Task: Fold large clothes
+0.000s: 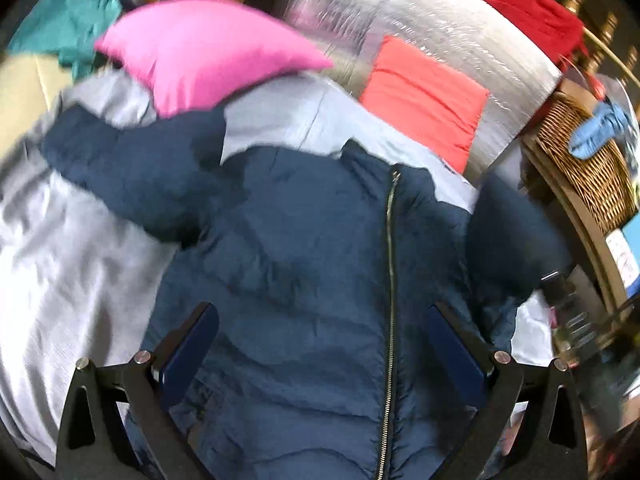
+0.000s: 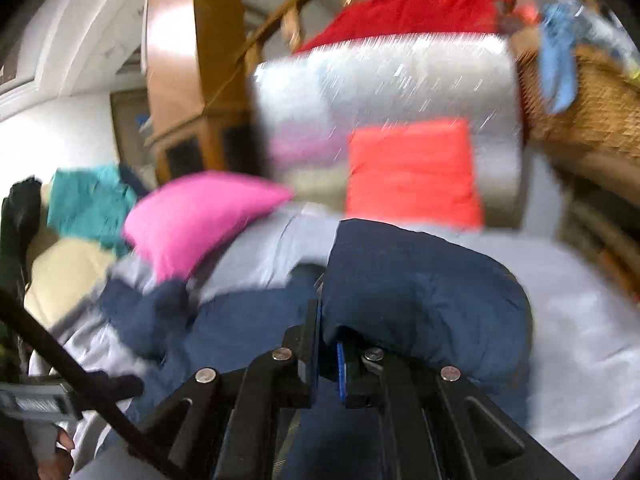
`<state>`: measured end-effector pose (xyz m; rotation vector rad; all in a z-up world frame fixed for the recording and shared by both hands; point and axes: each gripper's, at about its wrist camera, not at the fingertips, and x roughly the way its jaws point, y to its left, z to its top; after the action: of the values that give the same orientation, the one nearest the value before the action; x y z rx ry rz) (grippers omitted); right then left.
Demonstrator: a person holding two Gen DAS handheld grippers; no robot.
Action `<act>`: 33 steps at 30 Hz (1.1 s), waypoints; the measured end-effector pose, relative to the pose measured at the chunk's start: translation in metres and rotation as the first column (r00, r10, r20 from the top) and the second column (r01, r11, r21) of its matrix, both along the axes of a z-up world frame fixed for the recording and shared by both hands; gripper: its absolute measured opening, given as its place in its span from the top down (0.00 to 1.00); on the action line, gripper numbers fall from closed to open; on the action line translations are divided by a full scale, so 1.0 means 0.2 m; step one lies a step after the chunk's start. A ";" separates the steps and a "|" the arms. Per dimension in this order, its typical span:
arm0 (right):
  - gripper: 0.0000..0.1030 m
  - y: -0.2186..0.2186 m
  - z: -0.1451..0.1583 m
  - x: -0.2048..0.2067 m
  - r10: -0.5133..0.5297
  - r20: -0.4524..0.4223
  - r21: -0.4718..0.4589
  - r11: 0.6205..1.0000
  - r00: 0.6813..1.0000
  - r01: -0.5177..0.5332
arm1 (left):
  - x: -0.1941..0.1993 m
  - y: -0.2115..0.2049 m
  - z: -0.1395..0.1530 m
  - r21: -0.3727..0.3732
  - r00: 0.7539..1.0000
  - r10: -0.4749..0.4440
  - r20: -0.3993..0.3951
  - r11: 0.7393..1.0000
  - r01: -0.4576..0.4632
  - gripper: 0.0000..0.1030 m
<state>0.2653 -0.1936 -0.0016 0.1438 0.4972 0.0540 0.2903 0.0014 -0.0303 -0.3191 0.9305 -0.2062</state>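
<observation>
The navy puffer jacket [image 1: 304, 264] lay front-up on the pale grey sheet [image 1: 60, 248], its zip [image 1: 389, 280] running lengthwise away toward the silver cushion [image 1: 420, 24], one sleeve flung out left. The left gripper [image 1: 320, 344] hovered over it, pointing downward, jaws wide apart, while the right gripper [image 2: 328, 344] was clamped together on the other sleeve [image 2: 420, 292]. A pink pillow [image 1: 200, 52], a coral cushion [image 1: 424, 100] and a wicker basket [image 1: 580, 160] lay beyond.

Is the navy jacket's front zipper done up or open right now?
Done up as far as visible: the zipper runs closed down the navy jacket, panels meeting from collar downward; its bottom end is out of frame.
</observation>
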 end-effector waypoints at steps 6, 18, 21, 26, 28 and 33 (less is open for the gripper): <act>0.68 0.08 -0.41 0.13 0.215 -0.251 0.156 0.971 0.944 -0.180 | 0.03 0.05 -0.03 -0.022 0.999 0.039 -0.002 0.999 -0.039 0.00; 0.19 -0.69 -0.35 -0.30 -0.027 -0.258 0.540 0.825 0.966 0.167 | -0.05 -0.35 -0.11 0.279 0.982 -0.172 0.082 0.950 0.143 0.00; 0.34 -0.80 -0.45 -0.26 -0.056 -0.324 0.592 0.767 0.944 0.248 | -0.06 -0.59 -0.12 0.419 0.956 -0.281 0.083 0.881 0.222 0.00; 0.35 -0.90 -0.53 -0.21 -0.080 -0.329 0.678 0.674 0.941 0.295 | -0.02 -0.87 -0.14 0.516 0.927 -0.357 0.117 0.819 0.250 0.00; 0.35 -0.91 -0.56 -0.18 -0.079 -0.347 0.690 0.654 0.935 0.311 | 0.05 -0.92 -0.16 0.528 0.923 -0.369 0.105 0.807 0.263 0.19; 0.45 -0.92 -0.57 -0.15 -0.096 -0.365 0.666 0.668 0.926 0.332 | 0.17 -0.71 -0.13 0.425 0.950 -0.305 0.062 0.869 0.252 0.60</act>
<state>0.2349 -0.3777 -0.1155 1.0136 0.7459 -0.0119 0.3247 -0.1413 -0.0559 0.2239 0.8660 -0.2856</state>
